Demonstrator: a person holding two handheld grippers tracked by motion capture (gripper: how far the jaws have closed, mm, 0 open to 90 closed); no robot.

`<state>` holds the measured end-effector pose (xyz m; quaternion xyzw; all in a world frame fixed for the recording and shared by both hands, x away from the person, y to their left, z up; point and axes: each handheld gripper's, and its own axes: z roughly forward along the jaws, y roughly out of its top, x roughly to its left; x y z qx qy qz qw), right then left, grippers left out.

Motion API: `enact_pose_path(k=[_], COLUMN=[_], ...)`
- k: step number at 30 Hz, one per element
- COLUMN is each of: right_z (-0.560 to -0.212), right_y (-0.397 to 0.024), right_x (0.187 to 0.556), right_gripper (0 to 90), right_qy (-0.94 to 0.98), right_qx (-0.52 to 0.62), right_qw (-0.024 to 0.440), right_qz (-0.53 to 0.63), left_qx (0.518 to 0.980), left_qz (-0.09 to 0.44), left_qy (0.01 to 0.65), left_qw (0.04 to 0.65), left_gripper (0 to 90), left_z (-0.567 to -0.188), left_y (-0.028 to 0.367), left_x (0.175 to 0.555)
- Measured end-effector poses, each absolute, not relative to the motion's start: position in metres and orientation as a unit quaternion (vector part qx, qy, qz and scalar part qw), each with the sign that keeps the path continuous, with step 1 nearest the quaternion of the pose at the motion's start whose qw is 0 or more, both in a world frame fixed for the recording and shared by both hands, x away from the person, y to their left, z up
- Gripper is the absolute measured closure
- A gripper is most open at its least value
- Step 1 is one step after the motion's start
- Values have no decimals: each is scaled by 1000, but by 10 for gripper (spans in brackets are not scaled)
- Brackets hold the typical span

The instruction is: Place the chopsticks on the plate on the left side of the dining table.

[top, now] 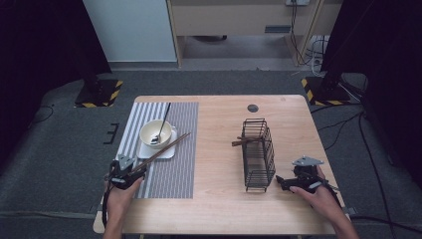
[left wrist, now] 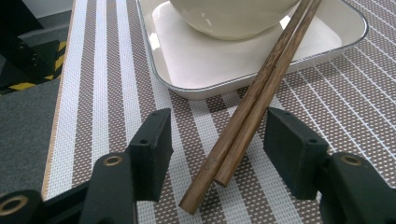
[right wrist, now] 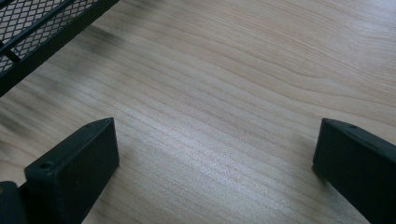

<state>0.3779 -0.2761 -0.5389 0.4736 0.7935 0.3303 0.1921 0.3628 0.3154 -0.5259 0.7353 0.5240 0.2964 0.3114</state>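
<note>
Table-setting stage: the chopsticks (left wrist: 252, 107) lie propped on the tray (left wrist: 187, 86) beside the bowl (top: 156, 133) at the desk's (top: 219, 149) left, loose between the left gripper (left wrist: 217, 144)'s parted fingers, while the right gripper (right wrist: 215, 168), fingers wide apart and empty, rests near the wire basket (top: 259, 154), where further chopsticks apparently remain.

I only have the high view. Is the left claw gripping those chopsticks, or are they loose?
Observer: Loose. In the left gripper view the left claw is open, and the chopsticks lie between its jaws with a gap on each side.
Operator: What are they resting on?
Observer: They lean over the rim of the white tray, and their near ends seem to sit on the striped mat.
Operator: And the right claw?
Observer: The right claw is open wide over the bare table with nothing between its jaws. A corner of the wire basket is just ahead of it.
</note>
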Motion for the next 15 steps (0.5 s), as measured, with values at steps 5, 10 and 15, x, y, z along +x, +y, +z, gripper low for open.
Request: enact_pose_path(k=[5,10,15], right_z=[-539,-539,-539], right_y=[-276,-276,-276], right_x=[378,378,378], right_gripper=[1,1,1], right_qy=[794,794,794], right_qx=[473,473,473], right_qw=[192,193,192], right_qz=[330,330,330], left_qx=[728,722,726], left_qz=[303,303,300], left_qy=[529,535,532], left_qw=[312,316,316], left_gripper=[437,432,454], left_z=[-525,-525,-525], left_y=[317,319,318], left_x=[363,364,364])
